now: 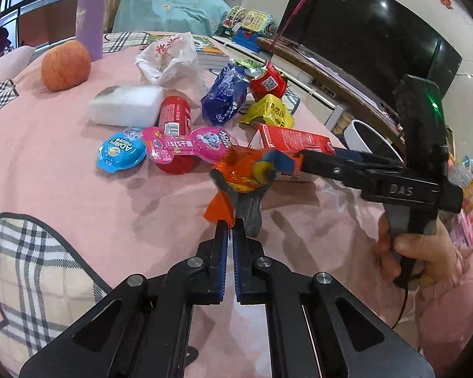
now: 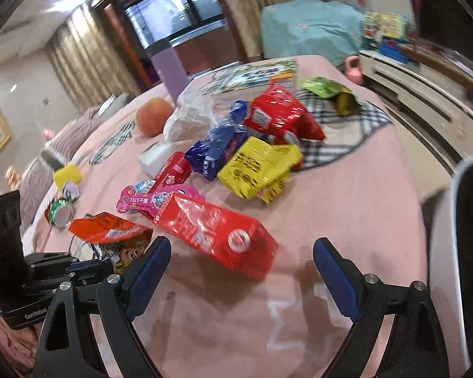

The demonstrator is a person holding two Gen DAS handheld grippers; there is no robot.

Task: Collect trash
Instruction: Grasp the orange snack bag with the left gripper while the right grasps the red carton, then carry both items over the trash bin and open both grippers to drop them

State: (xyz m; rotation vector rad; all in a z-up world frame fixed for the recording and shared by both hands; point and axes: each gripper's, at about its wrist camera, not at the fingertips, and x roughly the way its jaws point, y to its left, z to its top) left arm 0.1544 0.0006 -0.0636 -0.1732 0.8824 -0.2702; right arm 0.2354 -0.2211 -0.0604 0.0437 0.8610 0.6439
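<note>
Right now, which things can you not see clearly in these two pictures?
- Left wrist view: the right gripper hides one end of the red carton.
- Left wrist view: the white bin is mostly behind the gripper.
- Right wrist view: motion blur makes the print on the yellow packet unreadable.

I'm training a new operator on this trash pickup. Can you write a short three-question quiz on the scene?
1. True or false: the left gripper is shut on the crinkled orange foil wrapper.
2. The open right gripper faces which item? A) round orange fruit B) red rectangular carton C) white foam block
3. Fill in: the trash lies on a ___ tablecloth.

Key: 1 true; 2 B; 3 pink
</note>
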